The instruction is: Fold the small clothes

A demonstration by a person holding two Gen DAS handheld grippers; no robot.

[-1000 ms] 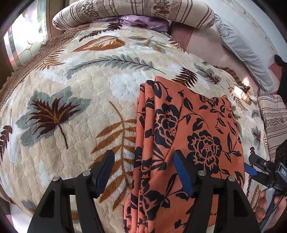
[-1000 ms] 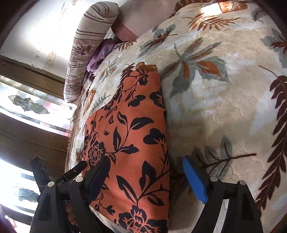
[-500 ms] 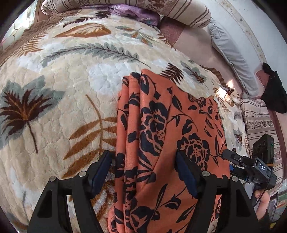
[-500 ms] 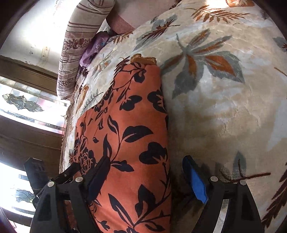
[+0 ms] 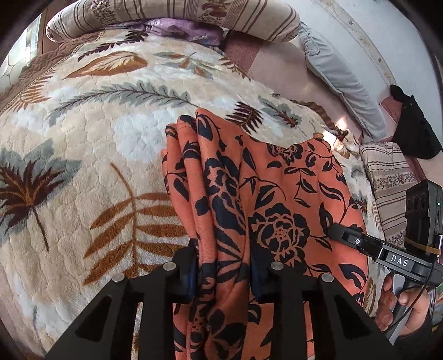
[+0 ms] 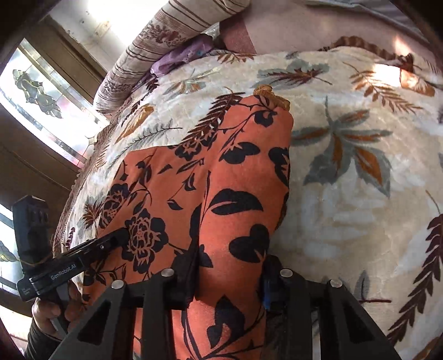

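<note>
An orange garment with black flowers [image 5: 277, 193] lies folded lengthwise on the leaf-patterned blanket [image 5: 97, 166]. My left gripper [image 5: 224, 274] is closing, and its pads pinch the layered left edge of the garment near its close end. In the right wrist view the same garment [image 6: 221, 180] runs away from me. There my right gripper [image 6: 229, 279] is closing too, pinching the garment's right edge. Each view shows the other gripper [image 5: 368, 246] [image 6: 83, 254] held by a hand at the side.
Striped pillows [image 5: 171, 13] and a purple cloth [image 5: 182, 27] lie at the head of the bed. A grey pillow [image 5: 343, 80] and a black item [image 5: 415, 127] sit at the far right. A stained-glass window [image 6: 36, 91] stands to the left of the bed.
Both grippers went from wide open astride the garment's edges to pinched on the fabric. The cloth now bunches up between the jaws, and the right gripper has rolled.
</note>
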